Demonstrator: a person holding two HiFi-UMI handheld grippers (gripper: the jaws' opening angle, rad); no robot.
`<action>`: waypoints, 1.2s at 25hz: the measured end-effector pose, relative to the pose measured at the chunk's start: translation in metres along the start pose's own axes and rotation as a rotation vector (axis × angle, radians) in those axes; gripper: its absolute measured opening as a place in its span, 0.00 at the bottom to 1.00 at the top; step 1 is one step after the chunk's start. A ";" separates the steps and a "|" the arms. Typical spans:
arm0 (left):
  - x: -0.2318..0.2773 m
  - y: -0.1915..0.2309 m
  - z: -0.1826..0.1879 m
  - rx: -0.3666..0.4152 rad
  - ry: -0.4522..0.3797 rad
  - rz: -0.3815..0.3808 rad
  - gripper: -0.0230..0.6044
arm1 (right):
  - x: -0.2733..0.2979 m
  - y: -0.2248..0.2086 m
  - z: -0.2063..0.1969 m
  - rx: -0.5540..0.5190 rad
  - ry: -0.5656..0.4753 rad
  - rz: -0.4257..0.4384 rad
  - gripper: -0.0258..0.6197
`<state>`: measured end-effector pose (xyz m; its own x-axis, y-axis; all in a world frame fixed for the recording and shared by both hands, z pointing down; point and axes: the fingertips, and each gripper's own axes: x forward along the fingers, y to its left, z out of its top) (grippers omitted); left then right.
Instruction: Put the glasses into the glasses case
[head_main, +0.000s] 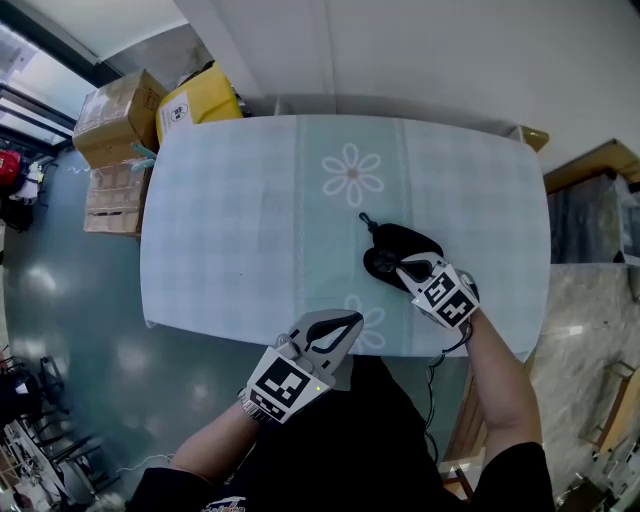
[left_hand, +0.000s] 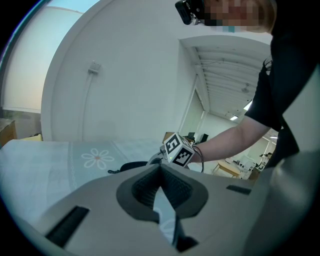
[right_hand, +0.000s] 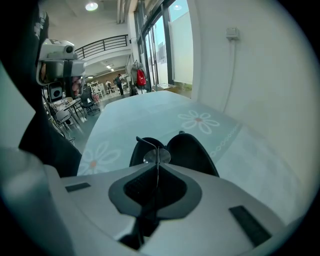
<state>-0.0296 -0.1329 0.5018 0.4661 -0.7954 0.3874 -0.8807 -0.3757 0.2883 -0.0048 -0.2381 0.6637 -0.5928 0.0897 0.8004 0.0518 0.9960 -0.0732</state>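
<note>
A black glasses case (head_main: 392, 243) lies open on the pale checked tablecloth (head_main: 240, 220), right of the middle, its zip pull pointing to the far side. My right gripper (head_main: 408, 268) hovers over the case's near edge. In the right gripper view the gripper (right_hand: 156, 165) is shut on thin-framed glasses (right_hand: 156, 156), held edge-on just above the open case (right_hand: 192, 152). My left gripper (head_main: 345, 322) hangs at the table's front edge, shut and empty. The left gripper view shows its jaws (left_hand: 160, 170) meeting, with the case (left_hand: 132, 165) and the right gripper's marker cube (left_hand: 177, 150) beyond.
Flower prints mark the cloth (head_main: 352, 175). Cardboard boxes (head_main: 115, 115) and a yellow box (head_main: 200, 100) stand on the floor past the table's far left corner. A white wall runs along the far edge, and wooden furniture (head_main: 600, 160) stands to the right.
</note>
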 end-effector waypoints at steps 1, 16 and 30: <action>0.000 0.000 0.000 -0.001 0.000 0.000 0.08 | 0.001 0.001 0.000 -0.001 0.006 0.006 0.09; -0.006 0.008 -0.002 -0.001 0.002 -0.006 0.08 | 0.013 0.006 -0.008 0.019 0.079 0.040 0.09; -0.028 0.007 -0.007 0.003 -0.003 -0.009 0.08 | 0.009 0.008 -0.006 0.034 0.111 0.012 0.17</action>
<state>-0.0477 -0.1103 0.4987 0.4735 -0.7934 0.3826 -0.8769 -0.3840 0.2890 -0.0052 -0.2288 0.6741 -0.4993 0.1028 0.8603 0.0297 0.9944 -0.1016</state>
